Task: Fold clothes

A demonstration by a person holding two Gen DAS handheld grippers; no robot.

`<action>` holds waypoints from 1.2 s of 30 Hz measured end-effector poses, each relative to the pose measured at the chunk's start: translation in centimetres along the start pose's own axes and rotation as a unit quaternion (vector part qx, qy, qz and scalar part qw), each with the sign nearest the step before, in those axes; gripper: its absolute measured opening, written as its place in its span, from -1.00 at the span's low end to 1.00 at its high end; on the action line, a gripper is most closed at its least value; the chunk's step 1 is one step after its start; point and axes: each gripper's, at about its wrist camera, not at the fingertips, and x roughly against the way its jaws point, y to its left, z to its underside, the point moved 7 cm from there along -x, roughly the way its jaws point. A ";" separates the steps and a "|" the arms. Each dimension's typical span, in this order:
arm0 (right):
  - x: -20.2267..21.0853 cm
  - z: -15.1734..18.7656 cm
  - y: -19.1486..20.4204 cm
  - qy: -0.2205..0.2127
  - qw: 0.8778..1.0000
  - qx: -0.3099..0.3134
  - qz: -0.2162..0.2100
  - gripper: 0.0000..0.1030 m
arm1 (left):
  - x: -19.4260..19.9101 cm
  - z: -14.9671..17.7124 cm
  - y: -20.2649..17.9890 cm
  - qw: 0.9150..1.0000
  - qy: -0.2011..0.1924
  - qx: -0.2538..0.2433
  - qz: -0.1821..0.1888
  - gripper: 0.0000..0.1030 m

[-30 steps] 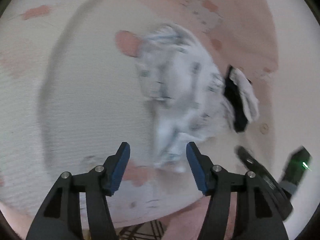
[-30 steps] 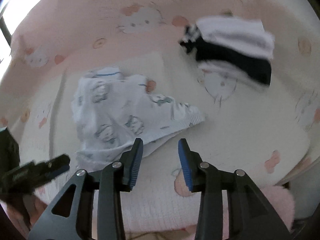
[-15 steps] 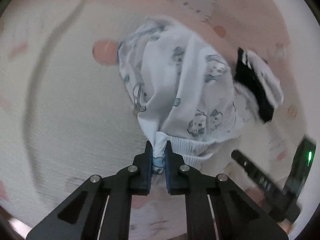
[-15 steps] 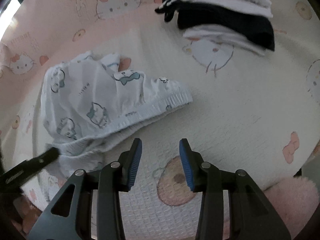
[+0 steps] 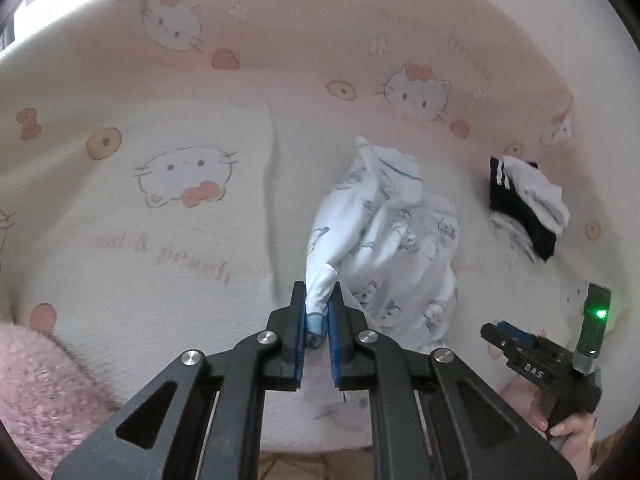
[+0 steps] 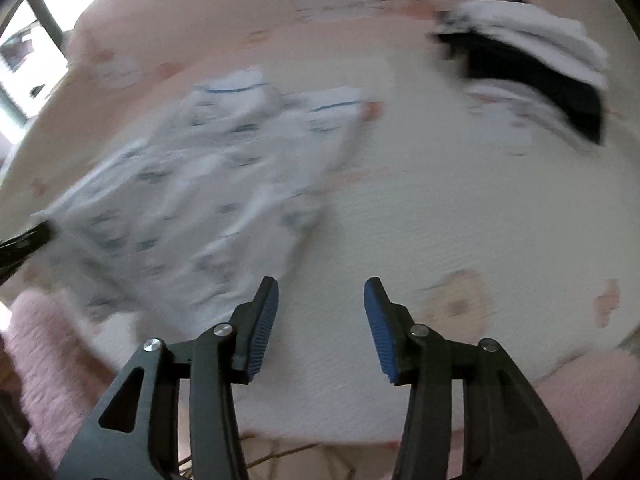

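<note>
Pink blanket point(image 5: 168, 240) blurs behind printed garment point(image 5: 384, 240) pinched by left claw point(image 5: 318, 320); right claw point(image 6: 320, 320) gapes empty.

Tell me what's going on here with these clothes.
A person is folding laundry on a bed. The left gripper is shut on an edge of the white printed garment and lifts it off the pink cartoon blanket. The right gripper is open and holds nothing. A black-and-white pile lies nearby.

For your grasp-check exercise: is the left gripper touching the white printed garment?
Touching. The left wrist view shows the left gripper shut on a bunched edge of the white printed garment.
</note>
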 end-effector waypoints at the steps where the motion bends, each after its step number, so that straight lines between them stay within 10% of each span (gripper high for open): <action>1: -0.2 0.4 1.5 0.007 1.000 0.016 -0.015 0.08 | -0.1 0.6 0.6 1.000 0.004 0.001 -0.002 -0.80; 4: -0.9 1.8 6.0 0.026 0.996 0.065 -0.058 0.12 | -2.6 2.2 -0.1 0.999 0.019 0.026 0.013 -0.80; 11: -5.8 2.5 5.2 0.051 0.995 0.087 0.027 0.14 | -3.5 2.2 3.0 0.996 0.009 0.082 0.033 -0.20; 15: -5.8 1.5 3.1 0.029 0.995 0.059 0.079 0.10 | -2.9 1.7 3.9 0.993 -0.012 0.103 0.060 -0.19; 26: -5.2 0.3 0.9 0.009 0.995 0.029 0.093 0.06 | -3.2 3.1 -3.3 0.991 0.020 -0.033 0.131 -0.18; 28: -6.1 2.1 2.9 0.062 0.994 0.059 0.064 0.15 | -3.9 3.5 -4.0 0.991 0.031 -0.053 0.118 -0.15; 36: -6.8 0.3 3.4 0.024 0.990 0.080 0.113 0.00 | -8.4 4.6 -1.1 0.996 0.072 -0.026 -0.036 -0.15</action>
